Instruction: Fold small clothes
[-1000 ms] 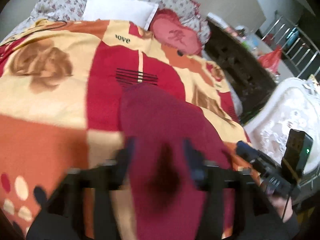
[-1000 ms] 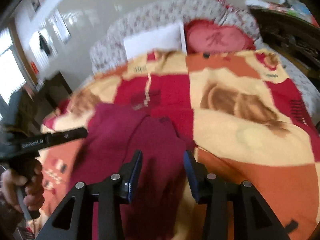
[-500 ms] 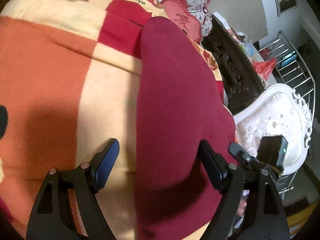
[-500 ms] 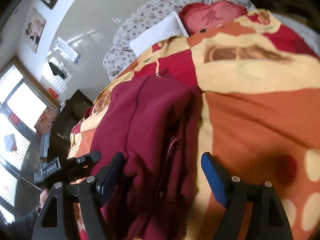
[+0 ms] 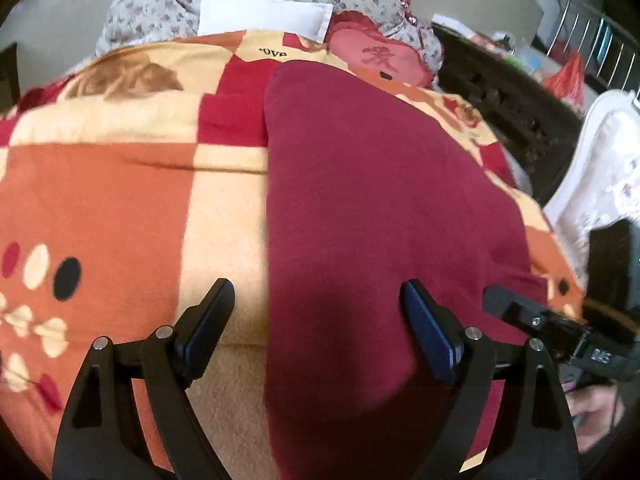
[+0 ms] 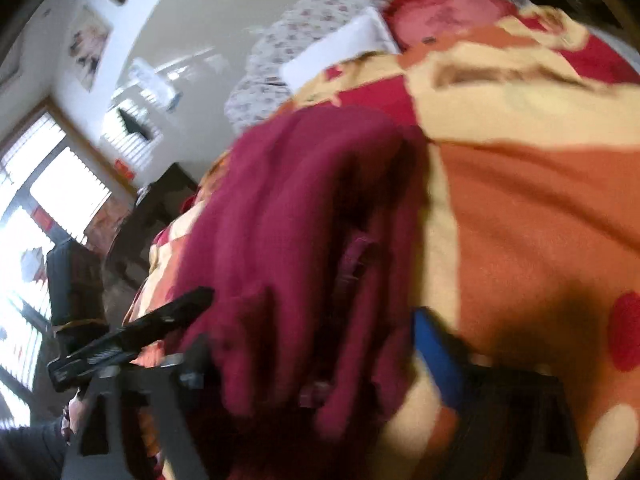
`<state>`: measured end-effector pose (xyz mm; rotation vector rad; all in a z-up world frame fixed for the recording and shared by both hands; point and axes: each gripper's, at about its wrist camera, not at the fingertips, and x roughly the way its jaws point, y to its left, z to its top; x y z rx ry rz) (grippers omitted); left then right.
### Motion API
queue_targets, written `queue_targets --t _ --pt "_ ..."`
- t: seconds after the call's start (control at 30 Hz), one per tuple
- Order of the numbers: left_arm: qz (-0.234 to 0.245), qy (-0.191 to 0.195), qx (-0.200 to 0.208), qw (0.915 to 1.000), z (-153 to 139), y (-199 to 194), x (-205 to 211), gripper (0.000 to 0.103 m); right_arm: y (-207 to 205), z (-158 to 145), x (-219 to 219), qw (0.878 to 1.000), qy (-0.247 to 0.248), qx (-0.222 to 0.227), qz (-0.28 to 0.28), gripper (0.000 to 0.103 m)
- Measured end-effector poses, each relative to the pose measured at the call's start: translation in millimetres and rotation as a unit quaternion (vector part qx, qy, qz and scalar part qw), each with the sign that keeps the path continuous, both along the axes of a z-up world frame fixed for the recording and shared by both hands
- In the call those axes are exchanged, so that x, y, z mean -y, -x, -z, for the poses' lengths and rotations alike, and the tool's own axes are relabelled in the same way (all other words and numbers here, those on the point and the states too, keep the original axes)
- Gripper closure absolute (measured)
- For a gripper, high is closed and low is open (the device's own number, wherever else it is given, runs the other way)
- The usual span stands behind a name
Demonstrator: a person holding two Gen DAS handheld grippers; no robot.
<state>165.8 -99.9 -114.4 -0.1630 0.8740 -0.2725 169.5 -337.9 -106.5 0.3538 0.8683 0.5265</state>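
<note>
Maroon garment (image 5: pixel 380 208) lies partly between the spread left gripper (image 5: pixel 316 328), its pads off it.

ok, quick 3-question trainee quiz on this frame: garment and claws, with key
1. True or false: the left claw is clamped on the maroon garment.
2. The garment lies on: A) a bare floor B) a patterned blanket C) a chair
3. Fill in: in the right wrist view, the right claw straddles the garment's bunched ____ edge.

Key: 1 false, its jaws stand wide open, one finger over the blanket; 2 B; 3 near.
</note>
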Motion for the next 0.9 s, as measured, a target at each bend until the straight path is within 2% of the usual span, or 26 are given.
queue_targets --t 0.07,0.17,0.27,0.67,0.83,0.87,0.9 --pt "-0.001 -0.012 -0.003 0.9999 -0.4 -2.7 3.7 0.016 -3.8 -0.9 -4.6 1.000 0.017 0.002 -0.008 0.030" --pt "-0.001 -0.023 -0.002 0.9997 -0.1 -4.1 7.4 0.016 -11.3 4.2 -0.3 1.000 0.000 -0.015 -0.009 0.030" --pt "-0.003 -0.017 -0.006 0.9998 -0.9 -2.4 2.2 0.016 -13.3 15.2 6.3 0.999 -0.033 -0.033 0.006 0.027" --pt "0.001 0.001 -0.017 0.9999 0.5 -3.3 -1.8 0.016 -9.3 9.6 0.1 0.999 -0.024 -0.041 0.010 0.025" --pt "0.017 0.044 -0.034 0.9983 5.3 -7.8 -10.3 0.016 -7.2 9.1 0.0 0.999 -0.025 -0.037 0.021 0.023" --pt "0.026 0.065 -0.043 0.9967 6.7 -10.6 -14.1 0.016 -6.7 8.5 0.4 0.999 -0.026 -0.038 0.023 0.023" --pt "0.043 0.103 -0.063 0.9917 9.5 -16.8 -20.7 0.016 -6.9 6.9 0.8 0.998 -0.029 -0.040 0.024 0.023"
